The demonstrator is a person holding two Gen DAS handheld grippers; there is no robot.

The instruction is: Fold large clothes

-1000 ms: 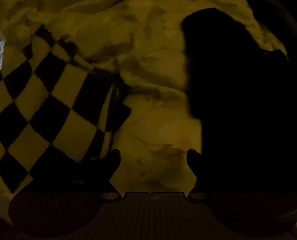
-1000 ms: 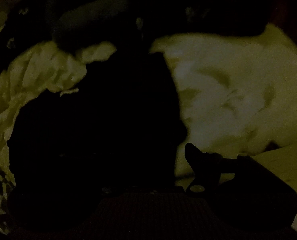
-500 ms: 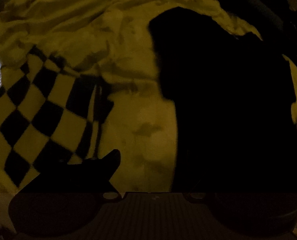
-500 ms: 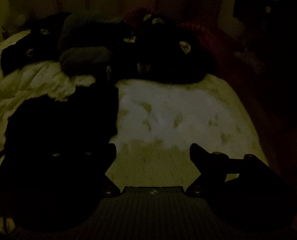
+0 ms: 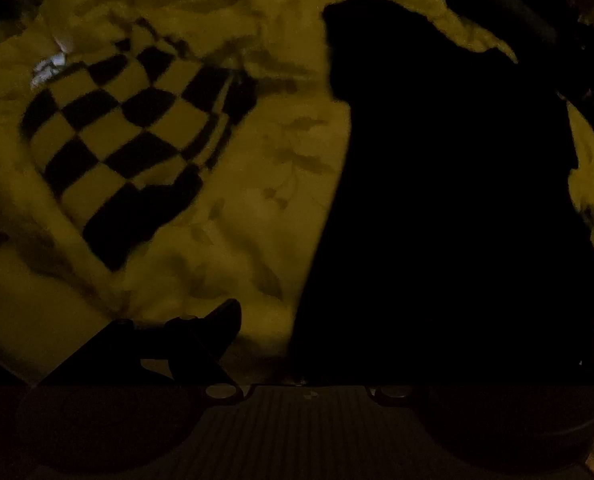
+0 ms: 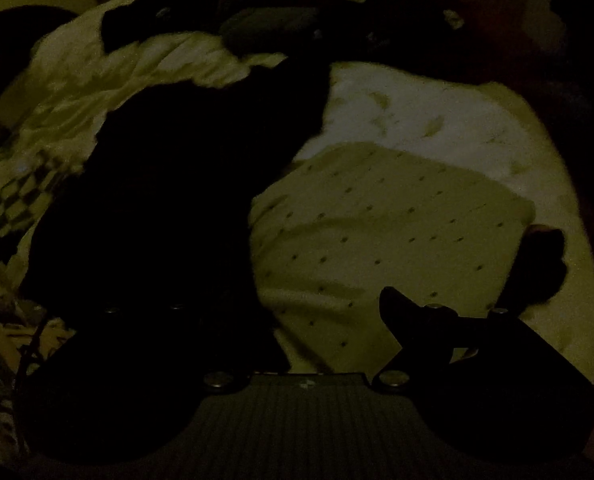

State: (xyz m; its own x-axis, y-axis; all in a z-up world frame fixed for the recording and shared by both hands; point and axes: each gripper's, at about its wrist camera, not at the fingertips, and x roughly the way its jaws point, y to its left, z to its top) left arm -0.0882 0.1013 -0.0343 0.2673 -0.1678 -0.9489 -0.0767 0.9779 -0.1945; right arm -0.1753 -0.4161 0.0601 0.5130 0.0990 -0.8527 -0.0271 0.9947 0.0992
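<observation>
The scene is very dark. A large black garment (image 5: 449, 200) lies spread on a pale bedspread (image 5: 237, 220); it also shows in the right wrist view (image 6: 169, 208). My left gripper (image 5: 309, 320) is open: its left finger shows over the bedspread, its right finger is lost against the black garment. My right gripper (image 6: 317, 308) is open: its right finger shows over a dotted pillow (image 6: 385, 232), its left finger is lost against the garment. Neither holds anything that I can see.
A black-and-yellow checkered cloth (image 5: 133, 140) lies left of the garment, also in the right wrist view (image 6: 25, 192). A heap of dark clothes and cushions (image 6: 317, 20) sits at the far end of the bed. The bed's right edge (image 6: 577, 220) drops into darkness.
Both grippers have pulled back and turned. The garment's edge now lies across the left gripper's right finger and the right gripper's left finger. The dotted pillow came into the right view.
</observation>
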